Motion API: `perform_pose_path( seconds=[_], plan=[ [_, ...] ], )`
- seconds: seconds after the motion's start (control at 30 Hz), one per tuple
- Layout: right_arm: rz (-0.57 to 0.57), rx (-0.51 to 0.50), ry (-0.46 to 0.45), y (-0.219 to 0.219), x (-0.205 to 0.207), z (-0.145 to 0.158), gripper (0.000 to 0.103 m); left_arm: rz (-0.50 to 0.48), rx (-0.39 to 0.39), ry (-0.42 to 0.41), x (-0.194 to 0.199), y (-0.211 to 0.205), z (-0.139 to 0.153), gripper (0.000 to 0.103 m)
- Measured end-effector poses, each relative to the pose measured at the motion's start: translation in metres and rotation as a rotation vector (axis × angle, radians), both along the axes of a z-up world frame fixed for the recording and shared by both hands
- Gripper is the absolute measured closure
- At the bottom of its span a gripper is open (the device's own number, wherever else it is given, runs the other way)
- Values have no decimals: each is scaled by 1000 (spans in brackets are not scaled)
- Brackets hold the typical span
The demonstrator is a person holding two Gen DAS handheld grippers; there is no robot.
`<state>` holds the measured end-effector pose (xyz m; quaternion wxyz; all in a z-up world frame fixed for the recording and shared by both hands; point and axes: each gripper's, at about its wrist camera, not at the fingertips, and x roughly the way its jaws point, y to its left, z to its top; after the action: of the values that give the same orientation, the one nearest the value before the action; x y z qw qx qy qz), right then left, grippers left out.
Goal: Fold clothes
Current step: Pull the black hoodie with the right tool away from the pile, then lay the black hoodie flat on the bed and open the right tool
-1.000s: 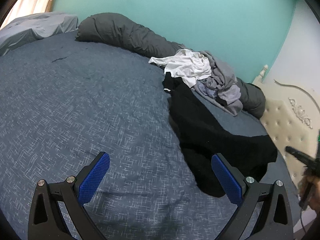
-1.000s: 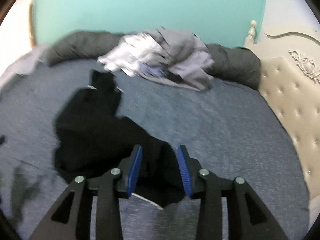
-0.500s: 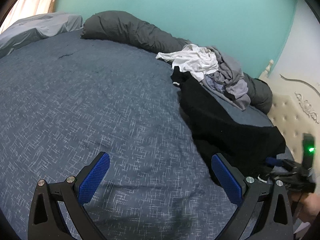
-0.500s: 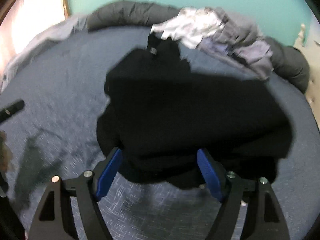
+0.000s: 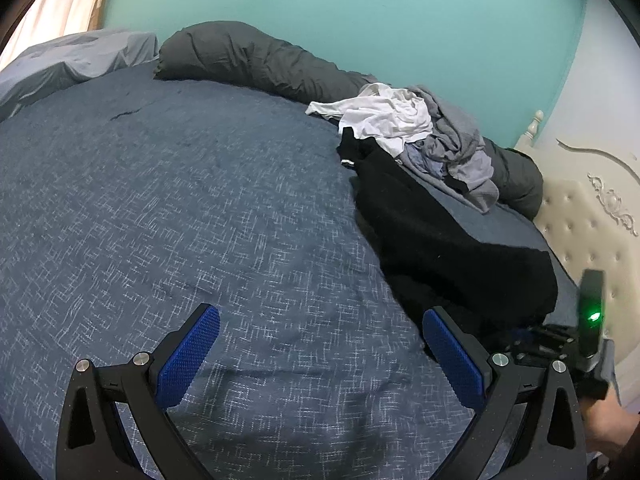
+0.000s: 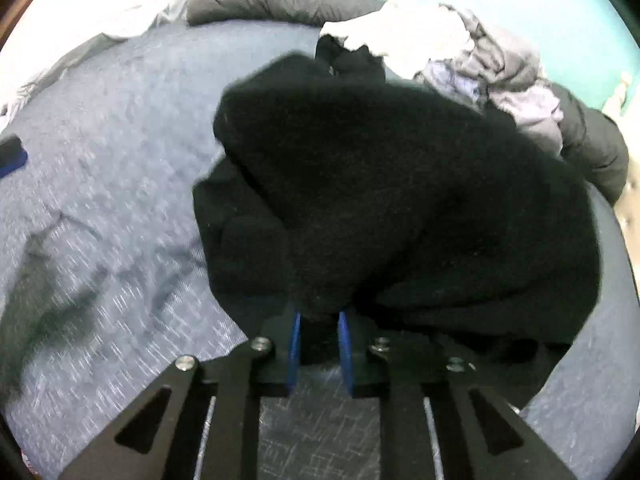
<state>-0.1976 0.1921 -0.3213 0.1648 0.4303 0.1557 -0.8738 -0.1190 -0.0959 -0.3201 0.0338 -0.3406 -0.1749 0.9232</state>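
**What the views leave unclear**

The right gripper (image 6: 319,322) pad tips vanish under the black garment (image 6: 400,200), whose near hem is lost in darkness. Beside that garment, the bedspread (image 6: 100,220) smears with blur. In the left view, a hand (image 5: 608,424) is cut by the frame edge below the garment.

Garment (image 5: 436,240) on bed (image 5: 160,208), right side; clothes pile (image 5: 420,132) behind it.
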Motion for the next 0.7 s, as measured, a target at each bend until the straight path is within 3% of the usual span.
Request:
perform_pose_path(
  seconds=[0.27,0.4,0.53,0.7],
  plan=[
    [18,-202,167,2,-15,109,90,-18,-7,19,-1,2,2,0],
    [37,-265,183,-11,-35,134,90,-15,-1,16,-1,0,2,0],
    [50,-275,84,-19,-49,117,90,-21,-4,16,-1,0,1,0],
    [22,-322,-101,-13,-63,69,85,-52,5,14,-3,6,-3,0]
  ],
)
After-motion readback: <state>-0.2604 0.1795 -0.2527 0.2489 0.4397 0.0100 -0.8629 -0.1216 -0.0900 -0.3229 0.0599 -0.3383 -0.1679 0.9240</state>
